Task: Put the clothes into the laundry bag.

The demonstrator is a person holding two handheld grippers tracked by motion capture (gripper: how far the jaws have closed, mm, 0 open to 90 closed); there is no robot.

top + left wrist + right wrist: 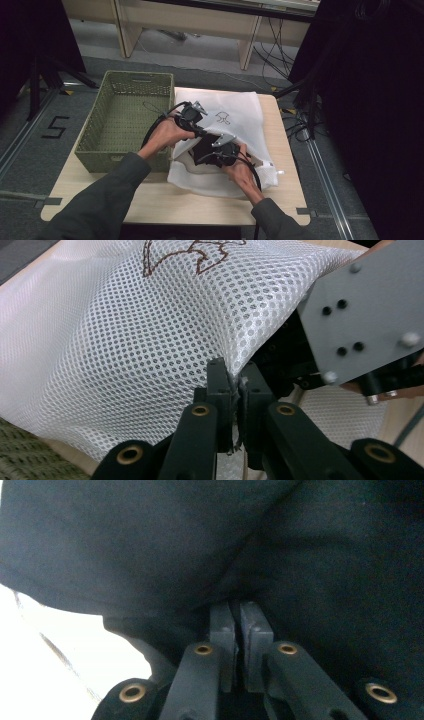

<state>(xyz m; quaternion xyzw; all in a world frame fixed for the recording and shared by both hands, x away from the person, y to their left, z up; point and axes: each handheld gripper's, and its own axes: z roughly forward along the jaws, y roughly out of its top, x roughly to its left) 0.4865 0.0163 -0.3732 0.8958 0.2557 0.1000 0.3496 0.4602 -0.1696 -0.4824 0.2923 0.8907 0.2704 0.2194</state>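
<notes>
A white mesh laundry bag (237,117) with a small embroidered figure lies on the wooden table (200,205). A black garment (204,146) sits in its open mouth at the near left. My left gripper (199,130) is shut on the bag's edge; the left gripper view shows the mesh bag (125,340) pinched between the jaws of the left gripper (236,379). My right gripper (212,150) is shut on the garment. In the right gripper view the black garment (175,545) is folded around the closed right gripper (239,611).
A green woven basket (137,76) stands on the table's left, touching the bag; its inside holds nothing. The right gripper's grey plate (360,325) is close beside the left jaws. Bare table runs along the front edge. Dark stands and cables flank the table.
</notes>
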